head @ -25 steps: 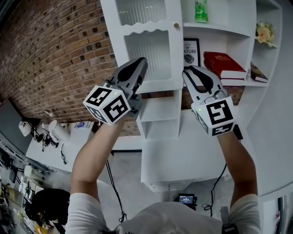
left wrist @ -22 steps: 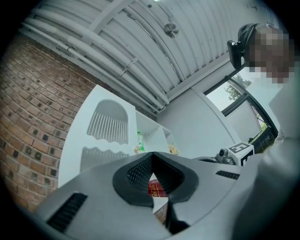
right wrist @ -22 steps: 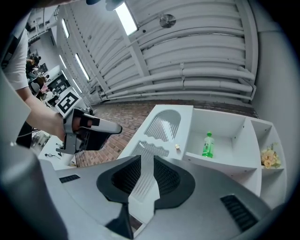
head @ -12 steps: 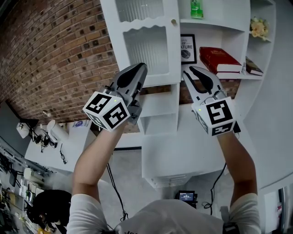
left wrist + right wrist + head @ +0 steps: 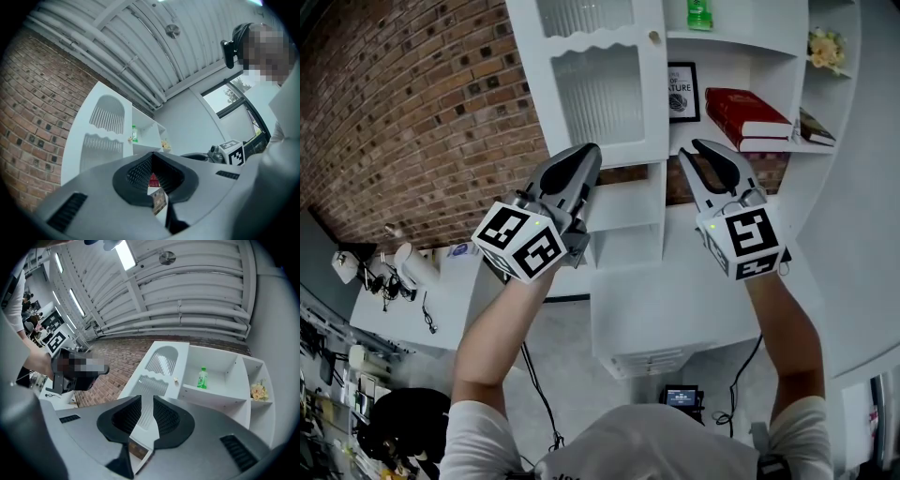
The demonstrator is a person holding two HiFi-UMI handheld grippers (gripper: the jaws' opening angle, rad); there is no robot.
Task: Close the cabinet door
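The white cabinet door with two ribbed glass panes and a small knob covers the cabinet's upper left part; it looks flat against the frame, though I cannot tell if it is fully closed. Both grippers are held up in front of the cabinet, below the door and apart from it. My left gripper is shut and empty, its tips just under the door's lower edge. My right gripper is slightly open and empty, in front of the open shelves. The door shows through the right gripper's narrow gap.
Open shelves right of the door hold a green bottle, a framed picture, a red book and flowers. A brick wall runs left of the cabinet. A cluttered desk stands at lower left.
Both grippers have sunk a little in front of the cabinet, the left more than the right. Their jaws look unchanged and the door has not moved.
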